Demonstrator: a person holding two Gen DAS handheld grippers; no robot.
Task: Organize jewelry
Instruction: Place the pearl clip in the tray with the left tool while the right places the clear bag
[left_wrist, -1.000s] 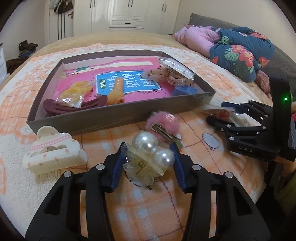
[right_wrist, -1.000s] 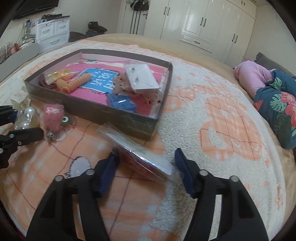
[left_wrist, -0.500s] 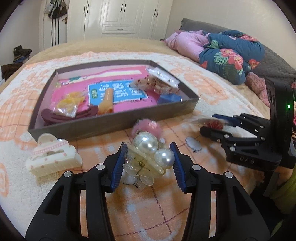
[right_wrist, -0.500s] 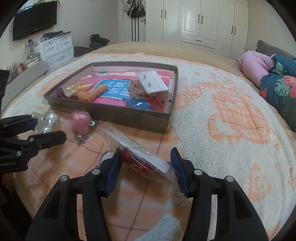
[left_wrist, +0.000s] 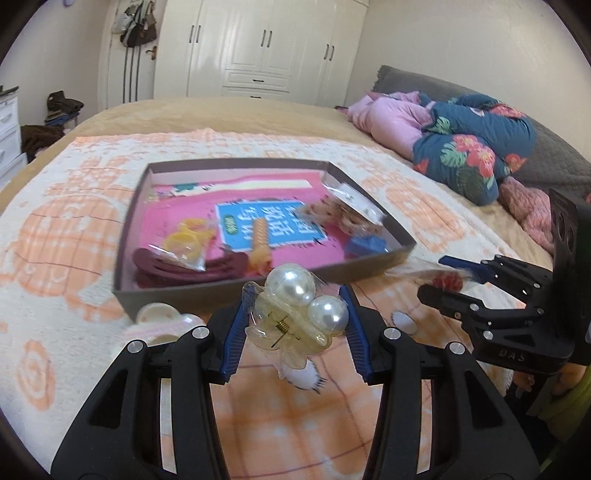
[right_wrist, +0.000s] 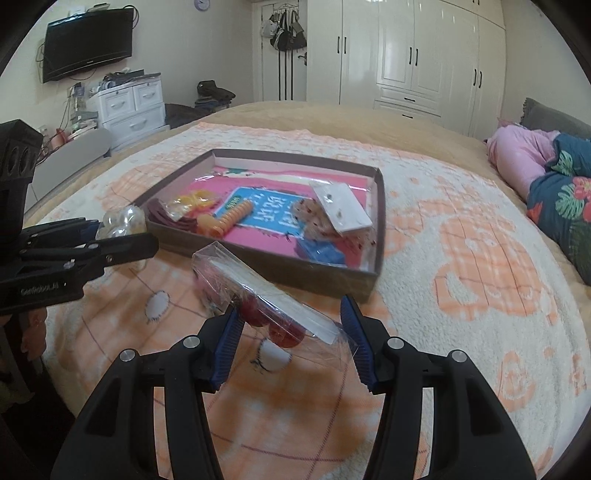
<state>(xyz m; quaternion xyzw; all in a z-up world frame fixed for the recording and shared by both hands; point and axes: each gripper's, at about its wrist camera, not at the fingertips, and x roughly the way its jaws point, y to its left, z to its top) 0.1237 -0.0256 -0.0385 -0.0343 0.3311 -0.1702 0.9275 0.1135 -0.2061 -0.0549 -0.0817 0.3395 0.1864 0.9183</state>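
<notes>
Your left tool (left_wrist: 293, 319) is clamped on the pearl hair claw (left_wrist: 295, 314) and carries it clear of the bed, just short of the near wall of the cardboard box (left_wrist: 258, 286); your right tool (right_wrist: 291, 338) has just been closing and now pinches the clear cellophane packet (right_wrist: 266, 291) with red pieces inside, also lifted and near the box. The claw looks light but hard and glossy — the round pearls give the pads little to bite on, so the flat translucent body beside the spring is probably the safer place to hold. The packet should be nearly weightless, crinkly and slippery; it will likely flex and slide, so grip across the stiffer card inside, not the loose film. A cream hair claw (left_wrist: 159, 321) lies on the blanket beside the box. The orange-and-cream fleece blanket (right_wrist: 461, 258) is soft and uneven — small things may sink or tip on it. Behind stand white wardrobes (right_wrist: 406, 55) and a wall television (right_wrist: 88, 42)
</notes>
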